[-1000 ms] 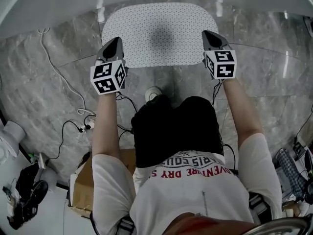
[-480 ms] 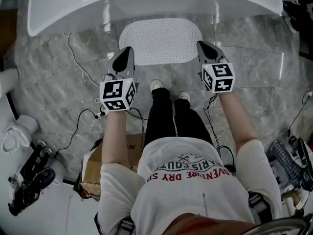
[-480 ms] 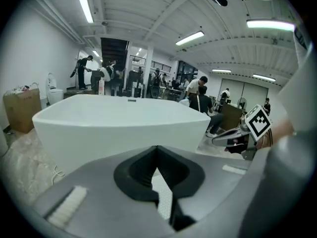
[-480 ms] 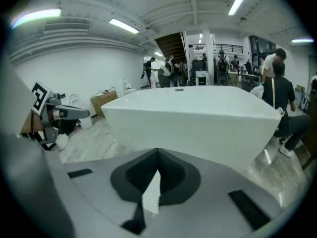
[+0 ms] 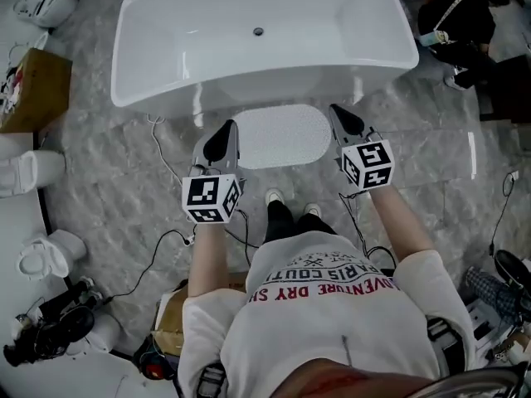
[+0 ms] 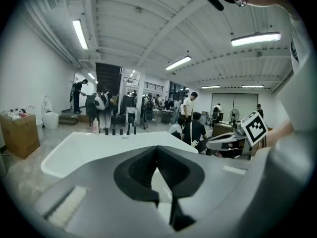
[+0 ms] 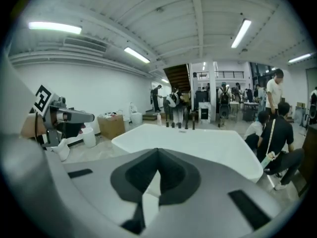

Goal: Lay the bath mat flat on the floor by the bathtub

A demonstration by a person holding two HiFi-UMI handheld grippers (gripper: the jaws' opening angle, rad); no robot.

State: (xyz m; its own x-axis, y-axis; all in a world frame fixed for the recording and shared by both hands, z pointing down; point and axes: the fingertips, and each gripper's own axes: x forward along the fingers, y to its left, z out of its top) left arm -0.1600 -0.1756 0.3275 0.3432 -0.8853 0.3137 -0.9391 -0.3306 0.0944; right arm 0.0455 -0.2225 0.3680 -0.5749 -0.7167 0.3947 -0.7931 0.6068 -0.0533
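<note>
The white dotted bath mat [image 5: 278, 135] lies flat on the grey marble floor, right against the front of the white bathtub [image 5: 257, 48]. My left gripper [image 5: 226, 131] hovers above the mat's left end and my right gripper [image 5: 338, 114] above its right end. Both are raised well off the floor, shut and empty. In the left gripper view the shut jaws [image 6: 157, 151] point over the bathtub [image 6: 99, 148], with the right gripper's marker cube [image 6: 255, 127] to the right. In the right gripper view the shut jaws [image 7: 158, 155] face the tub [image 7: 198, 143].
A cardboard box [image 5: 33, 89] and toilets [image 5: 37, 172] stand at the left. Cables [image 5: 166, 243] trail over the floor by the person's feet. A seated person [image 5: 456, 23] is beyond the tub's right end. Another box [image 5: 170, 322] sits behind my left side.
Both grippers have risen away from the mat as the person stood up. The view has pulled back to show the whole tub. The mat has stayed flat.
</note>
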